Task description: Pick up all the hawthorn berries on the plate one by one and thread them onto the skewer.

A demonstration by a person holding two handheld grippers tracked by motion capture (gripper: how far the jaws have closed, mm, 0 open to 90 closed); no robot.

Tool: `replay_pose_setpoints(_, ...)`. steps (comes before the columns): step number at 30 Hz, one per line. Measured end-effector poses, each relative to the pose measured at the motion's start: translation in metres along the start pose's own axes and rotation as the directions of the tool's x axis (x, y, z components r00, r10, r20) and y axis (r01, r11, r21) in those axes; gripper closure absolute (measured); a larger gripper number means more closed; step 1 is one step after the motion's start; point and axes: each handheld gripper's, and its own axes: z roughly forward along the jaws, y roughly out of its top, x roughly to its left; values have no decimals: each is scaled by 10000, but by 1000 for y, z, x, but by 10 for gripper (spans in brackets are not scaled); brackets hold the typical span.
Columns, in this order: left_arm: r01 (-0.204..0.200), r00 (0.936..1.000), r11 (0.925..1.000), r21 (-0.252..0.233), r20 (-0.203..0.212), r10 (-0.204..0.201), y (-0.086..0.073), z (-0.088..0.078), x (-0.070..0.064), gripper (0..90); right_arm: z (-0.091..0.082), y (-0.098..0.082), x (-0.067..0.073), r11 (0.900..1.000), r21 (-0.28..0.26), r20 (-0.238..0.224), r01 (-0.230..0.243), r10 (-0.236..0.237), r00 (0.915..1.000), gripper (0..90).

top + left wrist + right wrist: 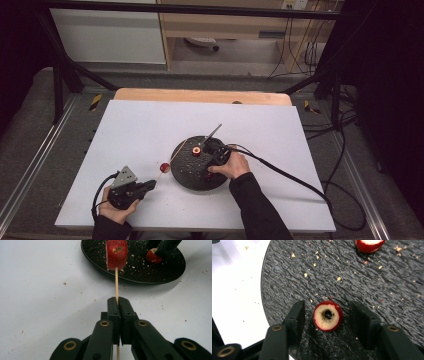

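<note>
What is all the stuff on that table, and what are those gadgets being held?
Plate: one, black, round, mid-table, dusted with crumbs.
Cored fruit pieces: two on the plate, red skin, pale flesh; one between the right gripper's open jaws, another at the plate's far side.
Skewered fruit piece: one, red, on the skewer, just left of the plate.
Skewer: one, thin, wooden, pinched in the left gripper's jaws.
Table cover: one, white, scattered crumbs.
Left gripper: black, shut on the skewer.
Right gripper: black, open, over the plate.
Hands: two, dark sleeves, one per gripper.
</note>
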Motion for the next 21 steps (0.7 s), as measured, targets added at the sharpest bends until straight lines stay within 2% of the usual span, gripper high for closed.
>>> replay_pose_setpoints(9, -31, 10000, 10000, 25, 5, 31, 0, 0, 0, 881, 3, 1, -2, 9998, 173, -81, -40, 41, 10000, 594)
replay_pose_setpoints(21, -28, 10000, 10000, 26, 15, 28, 0, 0, -1, 881, 3, 2, -3, 9996, 252, -94, -123, 125, 9999, 602)
